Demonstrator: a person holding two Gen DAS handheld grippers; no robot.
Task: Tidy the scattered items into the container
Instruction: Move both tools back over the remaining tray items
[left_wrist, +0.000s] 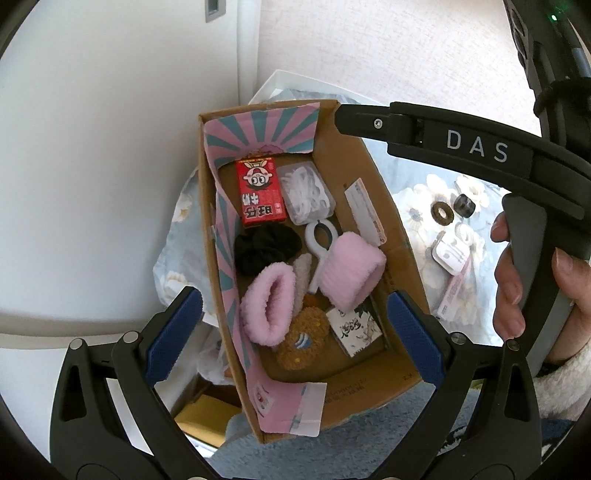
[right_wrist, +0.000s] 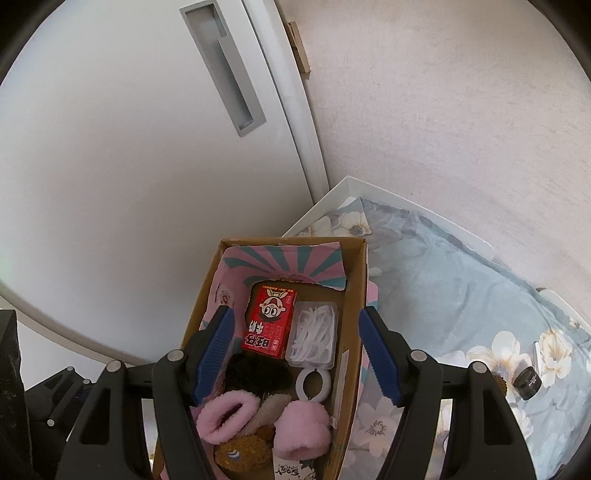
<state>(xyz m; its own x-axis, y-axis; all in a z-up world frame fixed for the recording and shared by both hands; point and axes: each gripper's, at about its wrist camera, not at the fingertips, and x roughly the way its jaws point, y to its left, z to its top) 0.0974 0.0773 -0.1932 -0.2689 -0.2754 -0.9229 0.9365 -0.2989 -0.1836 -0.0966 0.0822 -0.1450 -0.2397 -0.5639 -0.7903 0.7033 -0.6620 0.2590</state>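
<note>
My right claw (right_wrist: 299, 354) hangs over the cardboard box (right_wrist: 352, 332) with its blue pads spread and nothing between them. My left claw (left_wrist: 291, 332) is spread too, empty, its pads standing to either side of the box's near half. In the left view my right hand (left_wrist: 524, 291) grips the handle just beside the box's right wall.

Inside the box lie the red carton (left_wrist: 260, 192), the clear case of white floss picks (left_wrist: 306, 194), a black scrunchie (left_wrist: 264, 249), a white ring clip (left_wrist: 321, 234), two pink fluffy bands (left_wrist: 351, 273), a brown plush piece (left_wrist: 303, 339) and a small printed card box (left_wrist: 354, 326). They already crowd the floor of it.

Still out on the flowered bedsheet (right_wrist: 443, 280), right of the box, are a brown ring (left_wrist: 442, 213), a small dark jar (right_wrist: 527, 382), a white earbud case (left_wrist: 452, 251) and a pink-and-white tube (left_wrist: 456, 291).

The risks, as I judge them: the box sits on soft bedding near the edge, so a knock from either claw could tip or slide it. The ring lies flat on cloth, and I may pinch a fold of sheet with it. The jar could roll away from a glancing pad. Dropping things from height onto the fluffy heap may bounce them back out.
</note>
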